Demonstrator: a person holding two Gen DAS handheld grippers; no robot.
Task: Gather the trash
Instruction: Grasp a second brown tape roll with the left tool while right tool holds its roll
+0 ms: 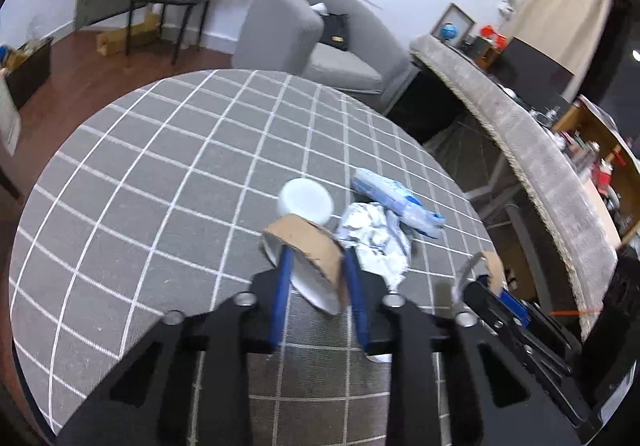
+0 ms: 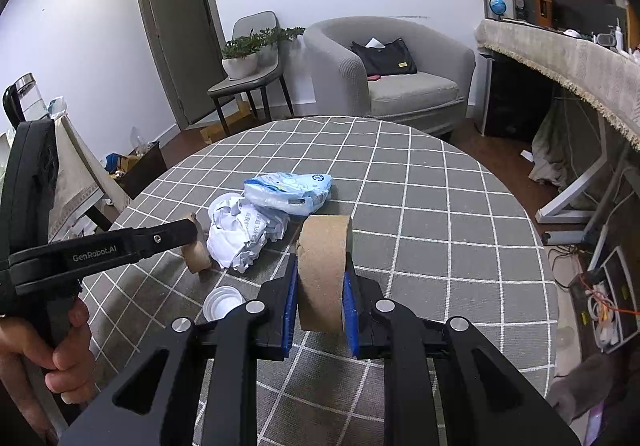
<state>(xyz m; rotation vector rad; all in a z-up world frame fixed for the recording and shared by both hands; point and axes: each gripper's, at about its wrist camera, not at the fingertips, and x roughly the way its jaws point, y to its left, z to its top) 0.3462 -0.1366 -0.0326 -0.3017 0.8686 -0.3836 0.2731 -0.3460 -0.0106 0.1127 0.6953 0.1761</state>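
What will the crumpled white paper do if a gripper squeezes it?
The crumpled white paper looks thin and creased, so it would probably squash and feel light. Its lumpy shape on the table suggests it won't roll.

Open checked tablecloth [image 2: 440, 206] right and far (nothing there); crumpled paper [image 2: 244, 238], blue packet [image 2: 292, 190], white cup [image 2: 222, 302] crowding left.

round table [image 2: 440, 206] under a grey cloth with white grid lines. beyond it, grey armchair [image 2: 400, 86] holding a black handbag [image 2: 384, 58]. beside that, grey chair [image 2: 248, 82] bearing a potted plant [image 2: 240, 58]. blue globe [image 2: 498, 6] on the fringed side counter [image 2: 560, 54] at right.
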